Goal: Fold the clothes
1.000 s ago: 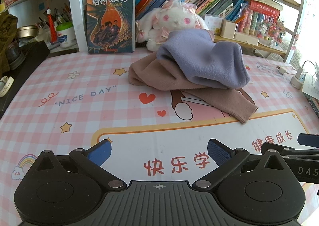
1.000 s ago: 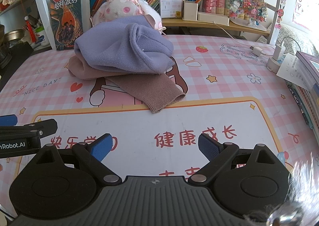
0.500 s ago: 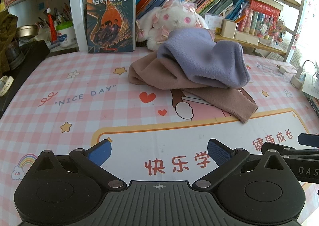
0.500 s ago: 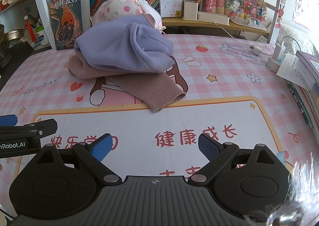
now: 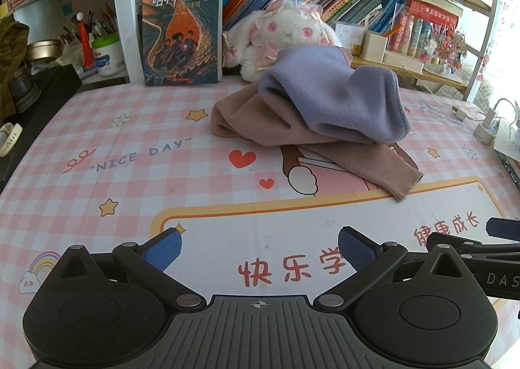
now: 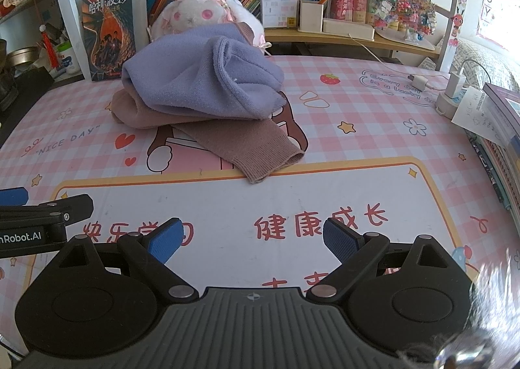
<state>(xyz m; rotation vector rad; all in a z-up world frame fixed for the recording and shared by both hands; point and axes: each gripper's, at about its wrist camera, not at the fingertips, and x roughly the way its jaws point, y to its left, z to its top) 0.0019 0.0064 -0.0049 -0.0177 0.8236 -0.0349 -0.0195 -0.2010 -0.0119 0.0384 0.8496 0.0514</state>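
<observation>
A crumpled lavender fleece garment (image 5: 338,99) (image 6: 201,79) lies on top of a dusty-pink knit garment (image 5: 260,122) (image 6: 240,144) at the far middle of the desk, and one pink sleeve cuff (image 5: 406,183) (image 6: 269,167) trails toward me. My left gripper (image 5: 258,248) hovers open over the white panel of the desk mat, well short of the clothes, with nothing between its blue pads. My right gripper (image 6: 252,239) is open too, empty, beside it to the right. Each gripper's side shows at the edge of the other's view.
A pink checked desk mat (image 5: 130,157) covers the table. Behind the clothes sit a white plush rabbit (image 5: 286,34), an upright book (image 5: 182,27) and shelves of books. A charger and cable (image 6: 451,89) and stacked books (image 6: 500,128) line the right edge.
Both views have shifted very slightly; the clothes sit a touch lower in the left wrist view. Both grippers stay open and the garments lie as before.
</observation>
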